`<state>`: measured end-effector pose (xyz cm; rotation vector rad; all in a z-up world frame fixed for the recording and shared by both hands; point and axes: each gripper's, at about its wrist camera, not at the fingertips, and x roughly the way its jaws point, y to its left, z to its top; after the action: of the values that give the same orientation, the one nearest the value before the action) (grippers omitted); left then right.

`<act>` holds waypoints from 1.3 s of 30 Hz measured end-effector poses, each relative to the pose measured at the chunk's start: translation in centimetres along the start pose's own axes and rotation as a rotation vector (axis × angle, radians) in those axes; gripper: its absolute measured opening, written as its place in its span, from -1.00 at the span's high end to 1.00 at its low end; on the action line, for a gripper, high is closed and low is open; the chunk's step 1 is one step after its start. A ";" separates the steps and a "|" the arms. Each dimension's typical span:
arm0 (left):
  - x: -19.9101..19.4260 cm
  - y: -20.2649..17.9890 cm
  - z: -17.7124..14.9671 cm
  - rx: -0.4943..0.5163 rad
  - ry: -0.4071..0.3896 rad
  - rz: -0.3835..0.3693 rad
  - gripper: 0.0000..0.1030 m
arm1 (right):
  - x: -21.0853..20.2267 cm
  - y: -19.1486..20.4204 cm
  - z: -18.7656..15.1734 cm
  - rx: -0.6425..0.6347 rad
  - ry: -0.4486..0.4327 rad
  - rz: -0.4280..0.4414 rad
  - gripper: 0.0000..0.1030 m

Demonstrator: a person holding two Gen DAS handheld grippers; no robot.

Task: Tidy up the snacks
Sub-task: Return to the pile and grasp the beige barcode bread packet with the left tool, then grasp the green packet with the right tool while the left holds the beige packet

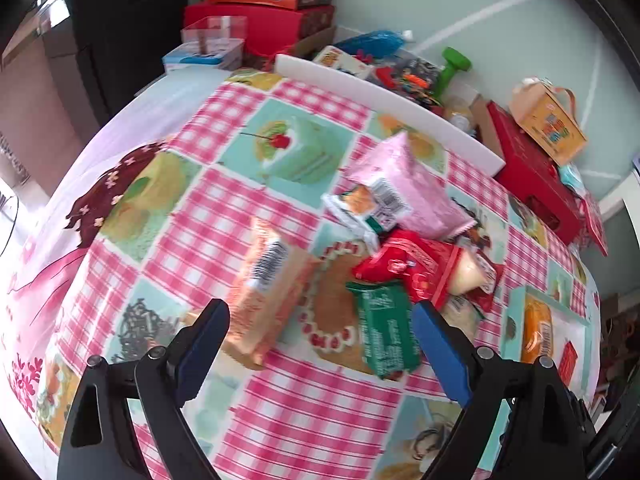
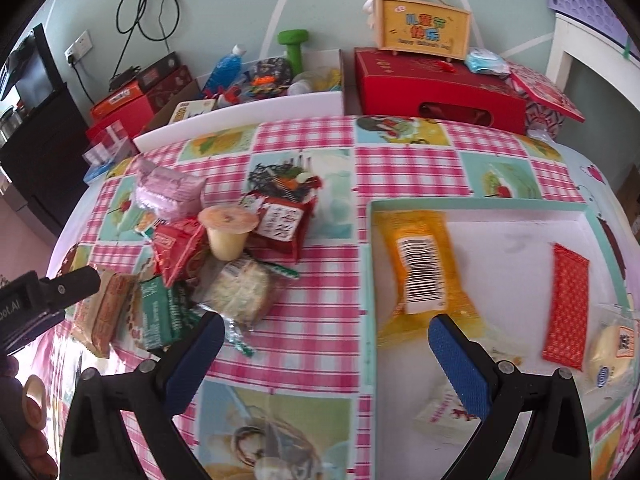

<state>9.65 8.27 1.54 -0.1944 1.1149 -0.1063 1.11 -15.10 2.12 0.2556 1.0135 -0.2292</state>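
A heap of snacks lies on the checked tablecloth. It holds a pink packet [image 1: 408, 184], a red packet [image 1: 400, 264], a pudding cup [image 2: 228, 232], a rice cracker [image 2: 240, 288] and a labelled red pack [image 2: 280, 220]. My left gripper [image 1: 324, 344] is open above a peach packet [image 1: 264, 296] and a green packet [image 1: 384, 328], touching neither. My right gripper [image 2: 328, 364] is open over the left rim of the white tray [image 2: 368, 280]. In the tray lie an orange packet [image 2: 424, 268], a red packet [image 2: 566, 304] and a pale packet [image 2: 440, 412]. One of the left gripper's fingers [image 2: 76, 284] shows at the left edge.
Behind the cloth a white foam board [image 2: 240, 116] fences off a clutter of a blue bottle [image 2: 226, 68] and a green dumbbell [image 2: 294, 48]. A red gift box [image 2: 440, 92] carries a yellow carry box [image 2: 424, 28]. A hand [image 2: 32, 400] shows at bottom left.
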 end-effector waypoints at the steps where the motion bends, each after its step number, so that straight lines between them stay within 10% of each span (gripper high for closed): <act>1: 0.2 0.6 0.1 -0.010 0.003 0.006 -0.80 | 0.2 0.5 -0.1 -0.007 0.002 0.004 -1.00; 17: 3.9 2.9 0.4 -0.001 0.089 0.032 -0.63 | 1.8 8.8 -1.2 -0.160 -0.003 0.143 -0.58; 28: 6.5 2.2 -0.3 0.034 0.133 0.042 0.06 | 4.4 11.1 -2.2 -0.212 0.044 0.169 0.09; 39: 7.2 -0.3 -0.5 0.061 0.121 0.023 0.20 | 5.0 11.1 -2.6 -0.221 0.044 0.165 0.18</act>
<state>12.36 6.65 -4.91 -0.1214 1.2324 -0.1328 4.99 -4.11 -2.33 0.1424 1.0465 0.0387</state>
